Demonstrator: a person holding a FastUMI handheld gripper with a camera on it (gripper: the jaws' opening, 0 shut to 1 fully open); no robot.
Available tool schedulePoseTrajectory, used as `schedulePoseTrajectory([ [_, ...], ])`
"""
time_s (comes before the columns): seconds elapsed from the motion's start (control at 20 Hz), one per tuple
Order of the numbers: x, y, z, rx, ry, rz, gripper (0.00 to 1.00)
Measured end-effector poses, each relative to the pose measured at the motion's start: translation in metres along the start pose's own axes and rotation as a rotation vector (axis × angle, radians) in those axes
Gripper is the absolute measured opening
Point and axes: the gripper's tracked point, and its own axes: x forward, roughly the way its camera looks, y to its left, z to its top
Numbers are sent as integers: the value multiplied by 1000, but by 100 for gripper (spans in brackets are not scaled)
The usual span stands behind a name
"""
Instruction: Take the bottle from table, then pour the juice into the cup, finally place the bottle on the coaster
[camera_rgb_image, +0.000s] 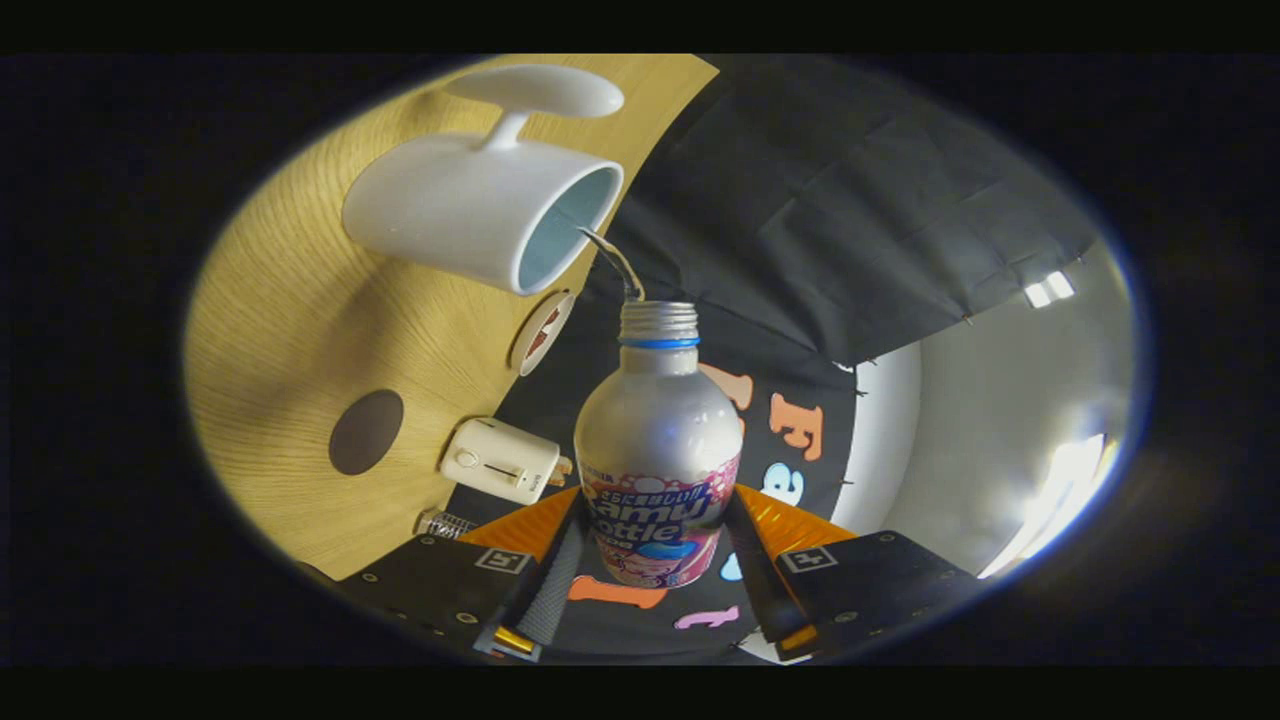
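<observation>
Gripper view: pour step in hand, bottle (657, 440) tilted toward cup (480, 210).

Claw (655, 545) is closed on the bottle's labelled lower body, one finger pressing each side; the open neck points ahead of the fingers, and a thin stream arcs from the mouth into the white cup just beyond. Next move, by judgement: bring the bottle back upright to end the flow, then carry it to a coaster (366, 431) on the table (270, 330), beside the cup.
</observation>
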Motion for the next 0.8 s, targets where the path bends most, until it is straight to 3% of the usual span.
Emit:
schedulePoseTrajectory([
  [0.8,9,-10,3,-76,-48,-11,75],
])
